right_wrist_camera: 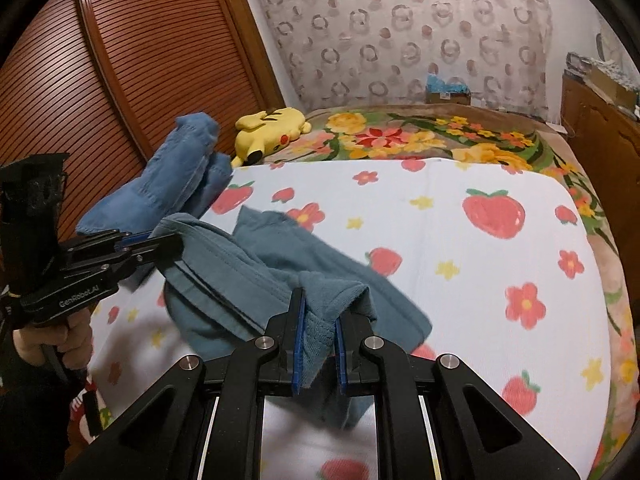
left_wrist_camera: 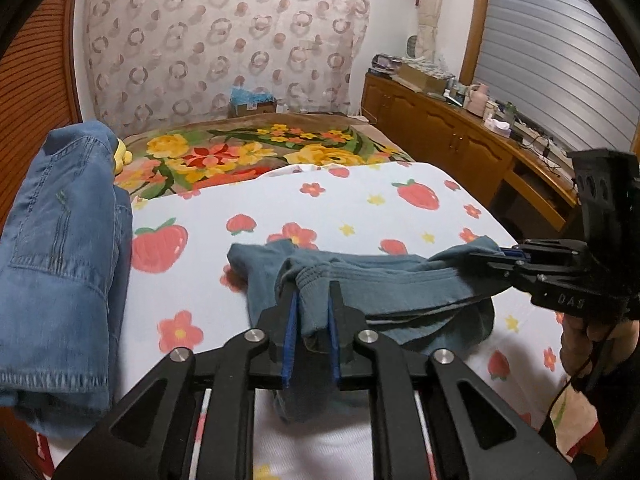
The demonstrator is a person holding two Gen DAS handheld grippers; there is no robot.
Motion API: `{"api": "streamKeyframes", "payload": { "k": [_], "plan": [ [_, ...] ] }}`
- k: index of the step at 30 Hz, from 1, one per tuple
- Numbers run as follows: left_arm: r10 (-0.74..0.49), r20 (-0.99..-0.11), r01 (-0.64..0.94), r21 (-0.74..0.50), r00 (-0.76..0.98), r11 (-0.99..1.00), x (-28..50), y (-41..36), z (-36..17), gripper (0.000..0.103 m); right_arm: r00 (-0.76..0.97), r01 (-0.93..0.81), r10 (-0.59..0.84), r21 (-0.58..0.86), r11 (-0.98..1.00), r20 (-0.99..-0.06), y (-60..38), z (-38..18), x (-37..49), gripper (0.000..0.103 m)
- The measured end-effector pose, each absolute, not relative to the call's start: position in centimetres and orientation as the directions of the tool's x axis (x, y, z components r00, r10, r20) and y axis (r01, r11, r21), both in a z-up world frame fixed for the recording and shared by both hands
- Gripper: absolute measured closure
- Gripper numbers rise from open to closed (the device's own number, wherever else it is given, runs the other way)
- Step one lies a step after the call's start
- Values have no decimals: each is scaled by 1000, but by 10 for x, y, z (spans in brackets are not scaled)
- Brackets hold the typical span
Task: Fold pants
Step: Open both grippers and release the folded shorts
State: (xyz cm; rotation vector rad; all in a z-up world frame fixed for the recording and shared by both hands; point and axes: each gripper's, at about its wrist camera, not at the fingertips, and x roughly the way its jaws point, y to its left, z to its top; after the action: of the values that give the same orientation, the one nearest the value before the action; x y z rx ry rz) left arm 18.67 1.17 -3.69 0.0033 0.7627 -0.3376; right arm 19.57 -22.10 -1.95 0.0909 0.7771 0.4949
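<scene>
Left wrist camera sits low behind its own tongs (left_wrist_camera: 314, 304), close over the bed (left_wrist_camera: 400, 208), facing the patterned curtain (left_wrist_camera: 224, 40) at 12 o'clock. Right wrist camera looks likewise, angled toward 11. Both share the teal pants (left_wrist_camera: 380, 284), each catching the other's tongs (right_wrist_camera: 160, 246).

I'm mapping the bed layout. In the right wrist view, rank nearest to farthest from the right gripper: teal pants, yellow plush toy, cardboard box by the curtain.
1. teal pants, clamped in the right gripper itself.
2. yellow plush toy, left, on the floral blanket.
3. cardboard box, far end, against the curtain.
</scene>
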Motion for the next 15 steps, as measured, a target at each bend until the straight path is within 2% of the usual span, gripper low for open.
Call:
{"api": "streamKeyframes", "payload": {
  "k": [2, 6, 8, 15],
  "plan": [
    [-299, -679, 298, -123, 670, 946, 192, 12, -37, 83, 614, -380, 448, 254, 889, -650, -219, -23, 202, 90],
    [-288, -663, 293, -107, 691, 950, 193, 13, -32, 59, 616, -363, 426, 242, 900, -663, -216, -25, 206, 77],
    [-300, -651, 300, -115, 697, 947, 190, 15, -29, 52, 628, -354, 419, 239, 904, -656, -219, -22, 203, 66],
    [-298, -651, 305, -106, 698, 947, 178, 19, -35, 52, 632, -389, 423, 206, 898, -649, -227, -22, 183, 63]
  ]
}}
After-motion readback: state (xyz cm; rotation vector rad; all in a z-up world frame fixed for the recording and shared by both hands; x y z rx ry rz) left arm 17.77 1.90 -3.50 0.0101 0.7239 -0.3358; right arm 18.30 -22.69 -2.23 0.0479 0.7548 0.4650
